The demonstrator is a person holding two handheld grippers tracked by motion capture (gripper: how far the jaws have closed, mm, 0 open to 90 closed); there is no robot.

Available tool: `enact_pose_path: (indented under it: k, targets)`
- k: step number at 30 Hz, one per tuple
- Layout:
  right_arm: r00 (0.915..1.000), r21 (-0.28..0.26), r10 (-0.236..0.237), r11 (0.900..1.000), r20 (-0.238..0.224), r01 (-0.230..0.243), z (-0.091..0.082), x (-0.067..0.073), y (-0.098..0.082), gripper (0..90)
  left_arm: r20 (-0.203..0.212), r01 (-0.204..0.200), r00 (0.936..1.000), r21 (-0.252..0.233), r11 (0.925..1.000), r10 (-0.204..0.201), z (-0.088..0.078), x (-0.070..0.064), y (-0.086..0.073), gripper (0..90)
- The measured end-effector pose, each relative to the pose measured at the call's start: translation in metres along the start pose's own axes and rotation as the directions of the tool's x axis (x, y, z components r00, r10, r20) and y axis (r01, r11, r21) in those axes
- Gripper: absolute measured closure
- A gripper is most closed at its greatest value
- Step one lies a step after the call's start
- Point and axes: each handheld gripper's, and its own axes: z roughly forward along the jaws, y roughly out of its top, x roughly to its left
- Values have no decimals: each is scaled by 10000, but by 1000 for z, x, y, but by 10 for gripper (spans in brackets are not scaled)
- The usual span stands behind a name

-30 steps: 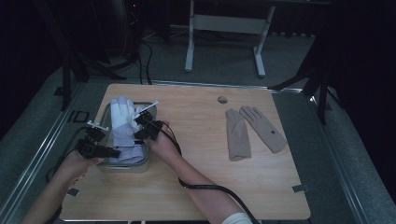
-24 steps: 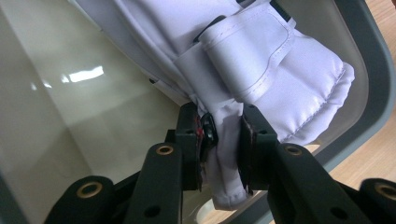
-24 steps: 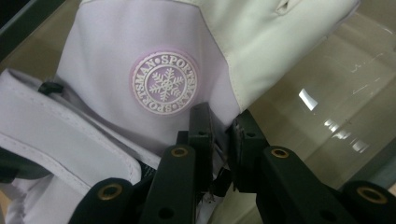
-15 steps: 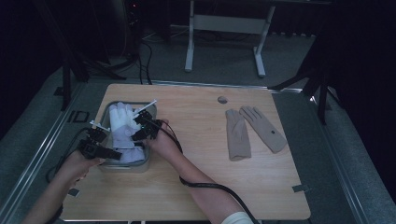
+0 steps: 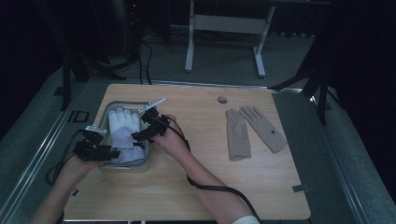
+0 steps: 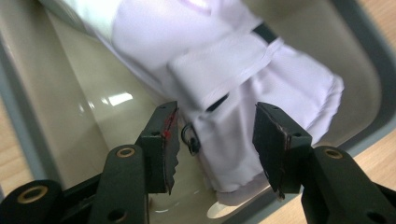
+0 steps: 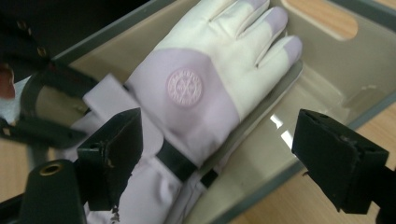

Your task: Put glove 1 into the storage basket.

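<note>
A white and lilac padded glove [image 5: 123, 130] lies in a grey bin [image 5: 125, 167] at the table's left, fingers pointing away from me. My left gripper [image 5: 109, 151] is at the bin's near left corner. It is open, jaws on either side of the glove's cuff [image 6: 261, 79] without closing on it [image 6: 215, 140]. My right gripper [image 5: 140, 135] hangs over the bin's right side. It is wide open [image 7: 222, 135] above the glove's wrist strap, and the round badge on the glove [image 7: 185, 85] shows between its jaws.
Two tan gloves [image 5: 237, 135] [image 5: 264, 128] lie flat on the wooden table at the right. A small grey round object [image 5: 222, 99] sits near the far edge. The bin wall [image 7: 327, 60] rises close under the right gripper.
The glove now lies a little lower and nearer in the bin. The right gripper has shifted slightly toward me. The left gripper has barely moved.
</note>
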Motion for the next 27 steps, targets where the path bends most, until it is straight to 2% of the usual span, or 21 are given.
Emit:
enact_pose_path:
  k: [3, 4, 6, 8, 10, 11, 12, 15, 16, 18, 19, 20, 21, 22, 26, 27]
  targets:
    - [10000, -21, -33, 10000, -41, 33, -6, 0, -4, 157, -325, -217, 9993, -521, 9984, 200, -8, -7, 0, 515]
    - [10000, -20, -72, 10000, -62, 71, -8, -1, -5, 157, -281, -234, 9994, -721, 9971, 214, -10, -11, 1, 516]
    - [9999, -23, -94, 10000, -92, 94, -10, -1, -6, 157, -281, -234, 9994, -721, 9971, 214, -10, -11, 1, 520]
    - [9999, -88, -139, 9999, -22, 139, -18, -3, -10, 158, -20, -498, 9988, -1231, 9911, 499, -13, -27, 5, 520]
    - [9999, -127, -160, 9998, 30, 161, -23, -5, -13, 158, 155, -548, 9982, -1411, 9885, 575, -12, -35, 8, 520]
    - [9999, -127, -160, 9998, 30, 161, -23, -5, -13, 158, 155, -548, 9982, -1411, 9885, 575, -12, -35, 8, 520]
    - [9999, -152, -138, 9998, 15, 138, -28, -7, -16, 158, 275, -623, 9974, -1560, 9858, 673, -11, -44, 10, 520]
    - [9998, -174, -157, 9997, 93, 158, -35, -10, -22, 158, 584, -668, 9952, -1809, 9812, 785, -8, -55, 14, 532]
    - [9999, -175, -117, 9998, 113, 119, -38, -11, -25, 158, 584, -668, 9952, -1809, 9812, 785, -8, -55, 14, 533]
    - [9999, -287, -30, 9996, 132, 34, -45, -15, -31, 158, 613, -926, 9924, -2029, 9748, 1070, -4, -66, 17, 532]
    - [9999, -344, 38, 9994, 132, -33, -48, -17, -34, 158, 613, -926, 9924, -2029, 9748, 1070, -4, -66, 17, 533]
    - [9998, -364, 69, 9993, 174, -62, -51, -19, -37, 158, 760, -1005, 9899, -2156, 9713, 1193, -2, -73, 19, 533]
    - [9998, -378, 58, 9993, 212, -50, -54, -21, -39, 158, 760, -1005, 9899, -2156, 9713, 1193, -2, -73, 19, 534]
    - [9997, -390, 54, 9992, 237, -45, -58, -22, -42, 158, 854, -1148, 9870, -2189, 9690, 1362, 1, -80, 21, 536]
    - [9992, -428, 137, 9990, 365, -122, -71, -29, -50, 157, 994, -1372, 9815, -2289, 9637, 1634, 7, -94, 24, 536]
    - [9992, -428, 137, 9990, 365, -122, -71, -29, -50, 157, 994, -1372, 9815, -2289, 9637, 1634, 7, -94, 24, 536]
